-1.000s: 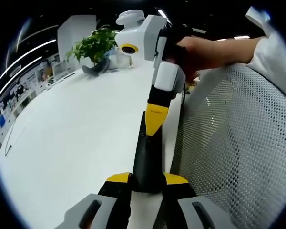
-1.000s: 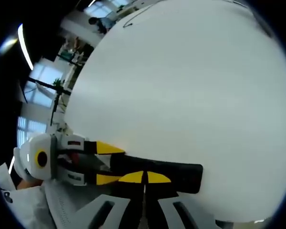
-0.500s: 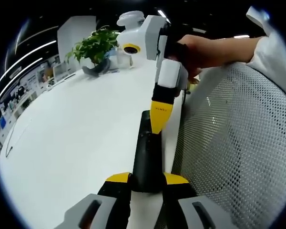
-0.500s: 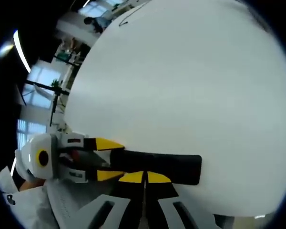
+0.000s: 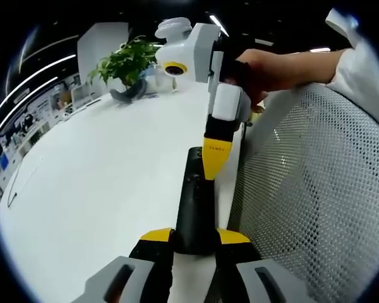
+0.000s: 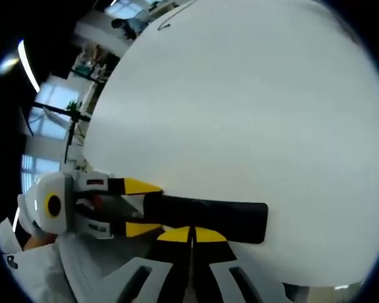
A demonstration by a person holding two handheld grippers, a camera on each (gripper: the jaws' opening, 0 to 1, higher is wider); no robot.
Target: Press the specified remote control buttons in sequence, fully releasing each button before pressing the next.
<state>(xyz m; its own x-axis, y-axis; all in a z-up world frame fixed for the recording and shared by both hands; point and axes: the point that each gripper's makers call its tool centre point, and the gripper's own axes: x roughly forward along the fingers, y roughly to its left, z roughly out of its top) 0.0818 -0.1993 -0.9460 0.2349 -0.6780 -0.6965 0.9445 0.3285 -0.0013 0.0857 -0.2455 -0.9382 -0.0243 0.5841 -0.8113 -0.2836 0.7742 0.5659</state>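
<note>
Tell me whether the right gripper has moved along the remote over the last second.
Yes. In the left gripper view the right gripper has slid up the remote, away from the left gripper.

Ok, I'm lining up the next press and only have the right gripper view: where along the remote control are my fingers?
Observer: The right gripper, fingers closed, points its yellow tip at the far part of the remote control, opposite the end that the left gripper clamps. I cannot tell whether it touches.
Operator: What's on my hand's side?
Observer: A white mesh chair back, close beside the edge of the white table.
Operator: Anything further along?
Observer: A potted plant at the table's far end.
</note>
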